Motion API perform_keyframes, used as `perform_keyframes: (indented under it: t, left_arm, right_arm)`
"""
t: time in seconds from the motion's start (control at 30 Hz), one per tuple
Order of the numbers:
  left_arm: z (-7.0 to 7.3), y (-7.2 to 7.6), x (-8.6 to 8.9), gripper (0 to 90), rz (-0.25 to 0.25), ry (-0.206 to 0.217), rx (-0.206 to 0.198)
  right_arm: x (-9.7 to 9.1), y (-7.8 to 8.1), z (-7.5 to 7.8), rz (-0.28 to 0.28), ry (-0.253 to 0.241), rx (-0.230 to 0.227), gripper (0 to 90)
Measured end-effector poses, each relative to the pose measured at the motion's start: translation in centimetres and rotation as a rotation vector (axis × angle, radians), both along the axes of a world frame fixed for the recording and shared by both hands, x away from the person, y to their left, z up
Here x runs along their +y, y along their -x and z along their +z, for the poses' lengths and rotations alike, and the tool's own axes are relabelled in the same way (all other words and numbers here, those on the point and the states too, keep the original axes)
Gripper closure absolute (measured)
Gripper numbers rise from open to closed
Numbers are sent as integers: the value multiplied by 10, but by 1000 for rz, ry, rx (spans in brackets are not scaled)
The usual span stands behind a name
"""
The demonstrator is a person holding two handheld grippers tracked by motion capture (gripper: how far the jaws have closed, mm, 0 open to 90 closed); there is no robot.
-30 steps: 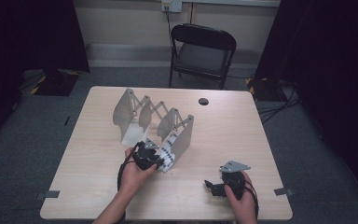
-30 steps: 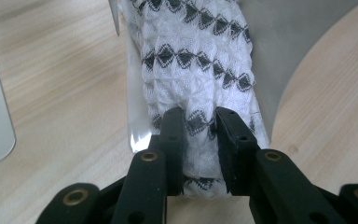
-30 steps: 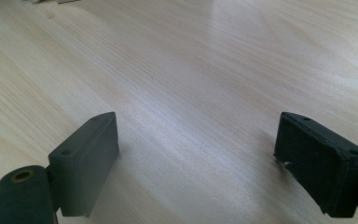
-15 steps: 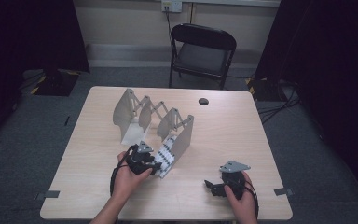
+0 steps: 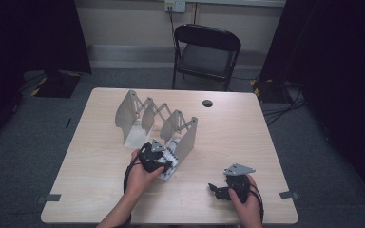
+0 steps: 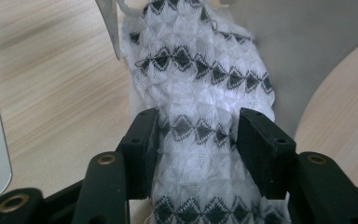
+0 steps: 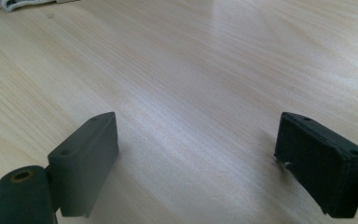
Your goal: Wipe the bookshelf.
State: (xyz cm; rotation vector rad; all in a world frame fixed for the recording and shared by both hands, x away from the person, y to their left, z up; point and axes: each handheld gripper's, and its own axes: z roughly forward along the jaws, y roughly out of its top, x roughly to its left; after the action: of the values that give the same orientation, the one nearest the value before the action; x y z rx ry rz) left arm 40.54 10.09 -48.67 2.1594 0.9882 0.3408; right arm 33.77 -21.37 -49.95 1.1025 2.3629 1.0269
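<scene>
High view: a pale wooden bench (image 5: 247, 137) stands on grey carpet, a black folding chair (image 5: 206, 52) at 12 o'clock. A white cloth with black diamonds (image 6: 200, 116) lies in the near slot of a metal accordion rack (image 5: 157, 123). The left tool (image 6: 198, 140), jaws just widened, straddles it, pads at its sides. The right tool (image 5: 223, 189) rests at 5 o'clock, wide open and empty.

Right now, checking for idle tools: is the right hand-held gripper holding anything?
No, the right hand-held gripper stands open over the bare wooden table.
</scene>
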Motion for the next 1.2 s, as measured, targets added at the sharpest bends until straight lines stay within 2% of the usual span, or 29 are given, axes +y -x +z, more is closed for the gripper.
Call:
perform_keyframes:
  t: [0.23, 0.3, 0.37, 0.47, 0.73, 0.8, 0.83, 0.9, 1.0, 1.03, 1.17, 1.2]
  left_arm:
    - [0, 1, -1, 545, 0, -10, 5]
    - [0, 2, -3, 564, 13, 4, 15]
    - [2, 2, -4, 612, 6, -13, 24]
    - [3, 2, -7, 667, 6, -14, 43]
    - [4, 8, -7, 729, 11, -4, 36]
    - [5, 10, -6, 740, 18, 9, 48]
    - [6, 11, -5, 744, 17, 2, 45]
    - [13, 11, -2, 749, 10, 2, 53]
    - [26, 10, 0, 752, 11, 25, 35]
    - [31, 9, 1, 753, 6, 15, 29]
    - [58, 6, 0, 754, 10, 50, -2]
    - [63, 4, 0, 754, 10, 47, -8]
  right_arm:
    - [0, 0, 0, 0, 1, 0, 123]
    - [0, 0, 0, -1, 1, 0, 122]
    - [0, 0, 0, -1, 1, 0, 122]
    - [0, 0, 0, -1, 2, 0, 122]
    - [0, -1, 0, -1, 0, 3, 121]
    - [0, -1, 0, -1, 0, 3, 120]
    - [0, -1, 0, -1, 0, 3, 121]
    - [0, -1, 0, -1, 0, 3, 121]
    - [0, -1, 0, -1, 0, 3, 120]
    - [0, -1, 0, -1, 0, 3, 120]
    - [0, -1, 0, -1, 0, 3, 120]
    - [0, -1, 0, -1, 0, 3, 120]
